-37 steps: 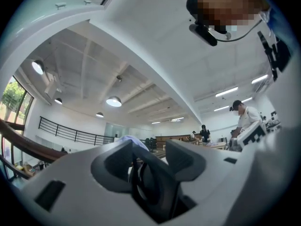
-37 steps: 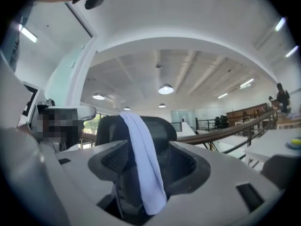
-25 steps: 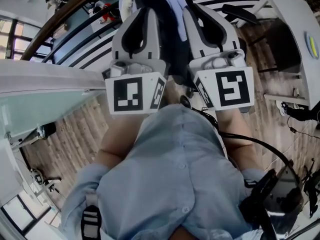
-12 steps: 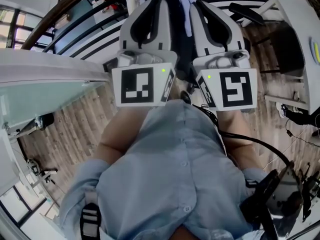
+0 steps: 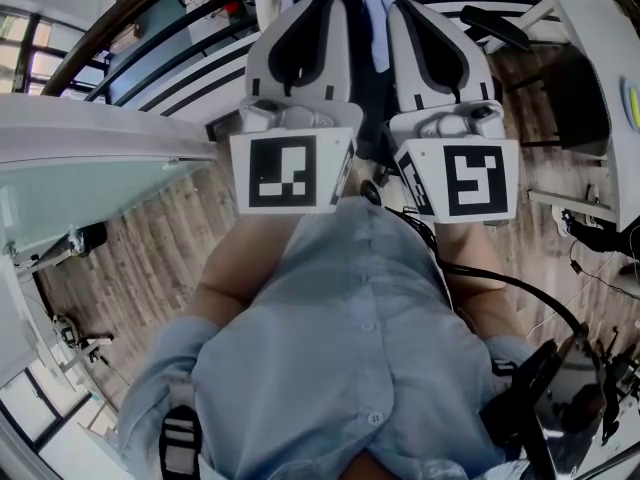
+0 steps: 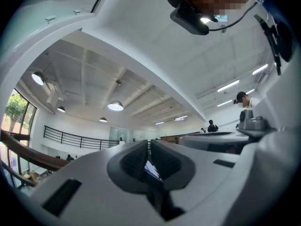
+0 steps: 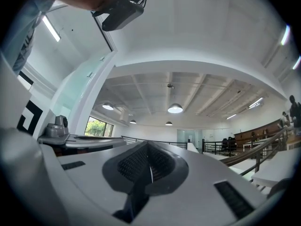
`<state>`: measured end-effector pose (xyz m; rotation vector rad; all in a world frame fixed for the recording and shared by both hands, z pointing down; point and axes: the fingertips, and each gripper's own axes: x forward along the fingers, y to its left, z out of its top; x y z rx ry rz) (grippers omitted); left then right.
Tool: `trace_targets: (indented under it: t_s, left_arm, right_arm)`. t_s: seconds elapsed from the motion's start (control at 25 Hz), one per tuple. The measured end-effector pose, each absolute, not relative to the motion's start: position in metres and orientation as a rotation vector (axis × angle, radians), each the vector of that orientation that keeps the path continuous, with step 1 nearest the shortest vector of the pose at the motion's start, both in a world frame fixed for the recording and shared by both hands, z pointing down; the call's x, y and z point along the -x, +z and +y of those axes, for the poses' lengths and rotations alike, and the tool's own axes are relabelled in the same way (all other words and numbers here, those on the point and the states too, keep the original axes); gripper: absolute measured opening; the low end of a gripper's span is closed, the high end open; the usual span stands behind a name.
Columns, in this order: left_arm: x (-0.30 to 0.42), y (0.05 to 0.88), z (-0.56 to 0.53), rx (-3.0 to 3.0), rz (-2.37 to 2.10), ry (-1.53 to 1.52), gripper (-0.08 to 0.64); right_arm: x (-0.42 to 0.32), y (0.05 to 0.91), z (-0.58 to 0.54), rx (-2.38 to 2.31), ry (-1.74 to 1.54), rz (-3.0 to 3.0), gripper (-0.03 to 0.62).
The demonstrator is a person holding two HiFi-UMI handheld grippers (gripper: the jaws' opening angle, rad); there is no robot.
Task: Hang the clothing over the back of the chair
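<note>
Left gripper (image 6: pixel 146 160) clamps the clothing (image 6: pixel 151 170) between its fingers (image 6: pixel 129 160); right gripper (image 7: pixel 149 164), jaws just closing, seemingly pinches it too. Lift both evenly.

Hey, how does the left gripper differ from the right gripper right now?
The left gripper has a sliver of pale clothing pinched between its fingers. The right gripper, whose fingers have just been closing, shows only a thin pale line there, too slim to name. The left gripper's marker cube carries a different square pattern from the right gripper's marker cube. Both grippers are shut and held side by side.
</note>
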<state>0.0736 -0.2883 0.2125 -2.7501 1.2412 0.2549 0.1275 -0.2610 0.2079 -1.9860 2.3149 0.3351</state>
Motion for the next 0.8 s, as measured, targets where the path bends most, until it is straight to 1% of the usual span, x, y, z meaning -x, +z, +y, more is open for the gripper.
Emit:
trace_targets:
  t_s: [0.8]
  left_arm:
    - [-0.0716, 0.2220, -0.2903, 2.757, 1.231, 0.217, 0.029]
  right_arm:
    - [-0.1265, 0.2136, -0.2673, 1.988, 0.314, 2.317, 0.012]
